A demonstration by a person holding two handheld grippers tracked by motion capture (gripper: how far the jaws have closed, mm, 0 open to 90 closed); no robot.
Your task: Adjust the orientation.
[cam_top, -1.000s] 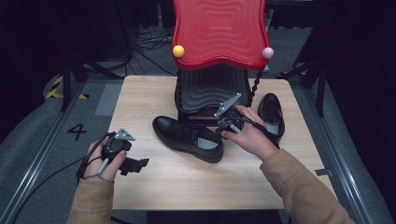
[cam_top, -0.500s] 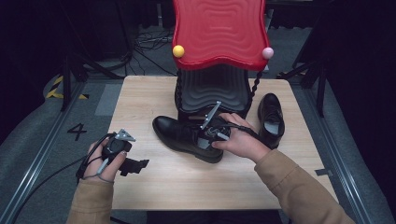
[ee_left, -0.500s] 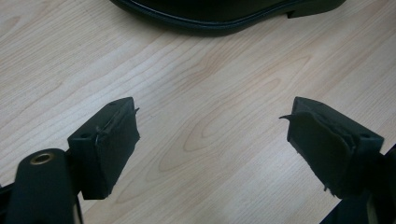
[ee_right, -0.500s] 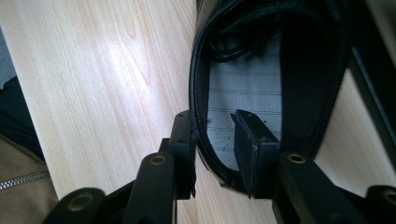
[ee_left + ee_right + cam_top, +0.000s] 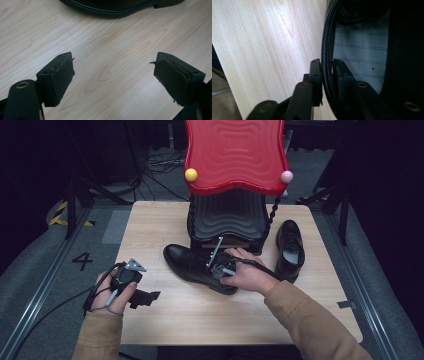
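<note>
A black leather shoe [image 5: 187,261] lies on the wooden table [image 5: 150,225] in front of the stand, toe to the left. My right gripper [image 5: 219,270] is at its heel opening. In the right gripper view its jaws [image 5: 327,68] have just been closing and now clamp the shoe's collar rim [image 5: 326,42], one jaw outside and one inside over the grey insole [image 5: 359,50]. A second black shoe [image 5: 290,246] stands at the right. My left gripper [image 5: 150,296] rests near the table's front left, jaws [image 5: 113,72] wide open over bare wood, the shoe's sole [image 5: 112,7] beyond them.
A tall stand with a red wavy top [image 5: 235,155] and black ribbed base [image 5: 227,217] sits at the table's back middle, with a yellow ball [image 5: 190,174] and a pink ball [image 5: 286,176] at its corners. Dark floor and cables surround the table.
My right hand has moved left and down from beside the right-hand shoe to the near shoe's heel opening, and its jaws closed on the rim. The left hand has stayed put.
</note>
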